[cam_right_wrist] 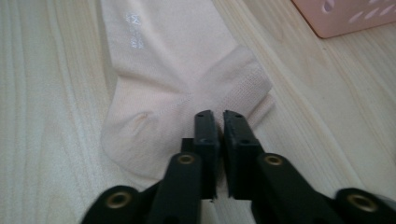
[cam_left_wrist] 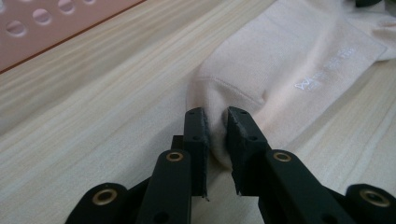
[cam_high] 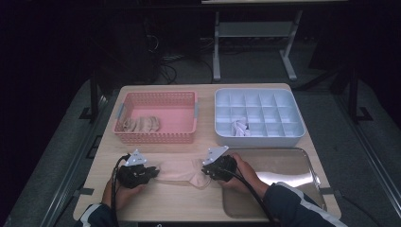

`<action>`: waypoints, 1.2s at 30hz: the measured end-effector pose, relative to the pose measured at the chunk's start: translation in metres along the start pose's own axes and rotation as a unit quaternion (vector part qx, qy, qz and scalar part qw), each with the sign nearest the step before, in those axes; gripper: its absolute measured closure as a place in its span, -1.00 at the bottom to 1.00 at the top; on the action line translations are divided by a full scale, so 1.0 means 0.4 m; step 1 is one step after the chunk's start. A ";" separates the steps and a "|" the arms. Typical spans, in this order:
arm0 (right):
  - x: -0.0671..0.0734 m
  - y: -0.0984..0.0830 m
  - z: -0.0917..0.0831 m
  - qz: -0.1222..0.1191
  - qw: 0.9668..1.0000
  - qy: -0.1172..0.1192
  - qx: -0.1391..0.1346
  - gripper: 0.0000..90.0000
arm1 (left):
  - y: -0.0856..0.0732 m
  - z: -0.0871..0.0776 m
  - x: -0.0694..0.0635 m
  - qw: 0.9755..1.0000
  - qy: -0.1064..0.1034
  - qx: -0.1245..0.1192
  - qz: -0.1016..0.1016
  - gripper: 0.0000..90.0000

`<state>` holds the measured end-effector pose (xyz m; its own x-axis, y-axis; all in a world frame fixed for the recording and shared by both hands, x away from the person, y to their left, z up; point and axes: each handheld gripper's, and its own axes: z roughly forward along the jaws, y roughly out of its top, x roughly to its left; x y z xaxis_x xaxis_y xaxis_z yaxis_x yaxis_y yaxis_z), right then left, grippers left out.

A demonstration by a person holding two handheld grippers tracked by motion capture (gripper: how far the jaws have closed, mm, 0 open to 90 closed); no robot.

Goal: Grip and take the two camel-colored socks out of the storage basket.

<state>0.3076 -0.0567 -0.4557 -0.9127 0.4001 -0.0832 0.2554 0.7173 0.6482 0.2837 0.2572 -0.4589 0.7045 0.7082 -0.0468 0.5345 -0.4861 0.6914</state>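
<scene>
A pale beige sock point(cam_high: 177, 170) lies flat on the wooden table point(cam_high: 165, 198), stretched between my two grippers near the front edge. My left gripper point(cam_high: 153, 172) is shut on the sock's rounded end; in the left gripper view the fabric point(cam_left_wrist: 280, 60) bunches between the black jaws of the left gripper point(cam_left_wrist: 217, 116). My right gripper point(cam_high: 203, 171) is shut on the other end. In the right gripper view the ribbed edge of the sock point(cam_right_wrist: 173, 60) runs into the nearly touching jaws of the right gripper point(cam_right_wrist: 215, 116).
A pink basket point(cam_high: 156, 137) at the back left holds several folded beige socks point(cam_high: 142, 124). A white compartment box point(cam_high: 259, 137) at the back right has a rolled white sock point(cam_high: 240, 126) in one cell. A shiny metal tray point(cam_high: 283, 165) lies under my right forearm.
</scene>
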 end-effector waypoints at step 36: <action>-0.026 -0.003 -0.044 0.005 1.000 -0.001 0.008 0.65 | 0.041 0.013 0.046 0.997 0.025 -0.064 -0.032 0.59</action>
<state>0.3113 -0.0717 -0.4421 -0.9091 0.4090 -0.0789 0.2696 0.7221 0.6370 0.3079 0.2596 -0.4522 0.6454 0.7615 -0.0597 0.5114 -0.3728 0.7743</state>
